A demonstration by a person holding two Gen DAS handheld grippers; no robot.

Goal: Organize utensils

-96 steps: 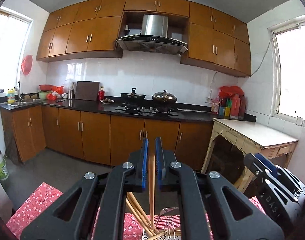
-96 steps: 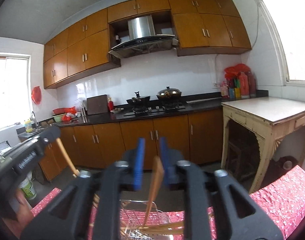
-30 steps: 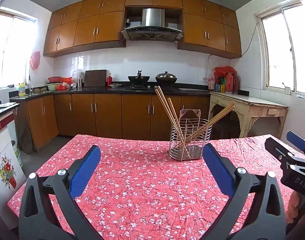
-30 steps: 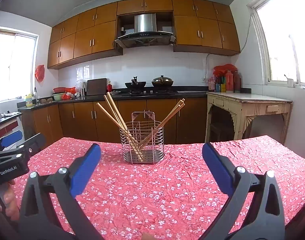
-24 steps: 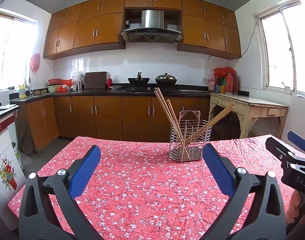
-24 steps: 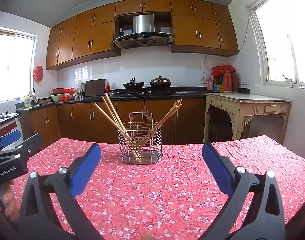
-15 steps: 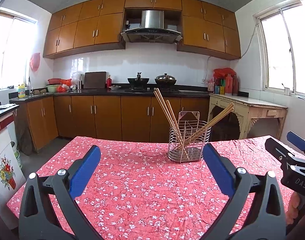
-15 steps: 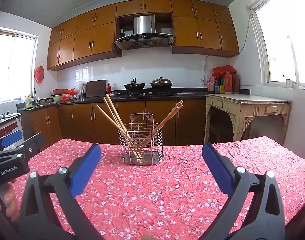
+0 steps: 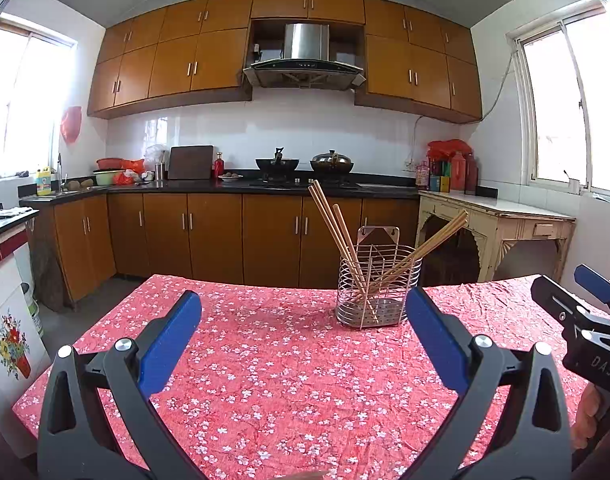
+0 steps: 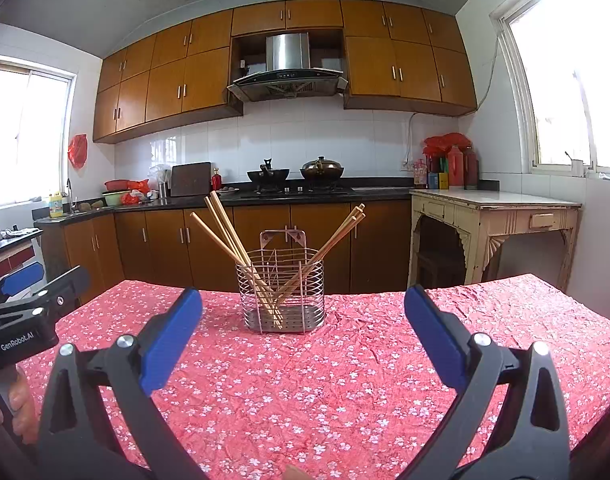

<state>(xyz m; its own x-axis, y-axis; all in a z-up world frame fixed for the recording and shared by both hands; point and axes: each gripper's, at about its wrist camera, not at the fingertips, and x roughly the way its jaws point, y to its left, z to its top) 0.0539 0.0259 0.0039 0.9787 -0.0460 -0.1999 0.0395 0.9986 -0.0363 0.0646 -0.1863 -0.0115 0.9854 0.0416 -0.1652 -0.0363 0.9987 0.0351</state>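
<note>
A metal wire utensil holder (image 9: 379,284) stands on the table with the red flowered cloth (image 9: 281,364). Several wooden chopsticks (image 9: 341,236) lean in it, some to the left, some to the right. It also shows in the right wrist view (image 10: 283,292) with its chopsticks (image 10: 233,240). My left gripper (image 9: 303,320) is open and empty, well short of the holder. My right gripper (image 10: 303,318) is open and empty, likewise held back from it. Each gripper shows at the edge of the other's view: the right one (image 9: 585,320), the left one (image 10: 29,296).
Behind the table runs a kitchen counter (image 9: 225,188) with brown cabinets, a stove with two pots (image 9: 305,166) and a range hood. A cream side table (image 9: 501,216) stands at the right wall. Floor lies beyond the table's far edge.
3.2 s ago both grippers were shut on chopsticks over the holder. They have since let go, opened wide and drawn back. Over the last second hardly anything moves.
</note>
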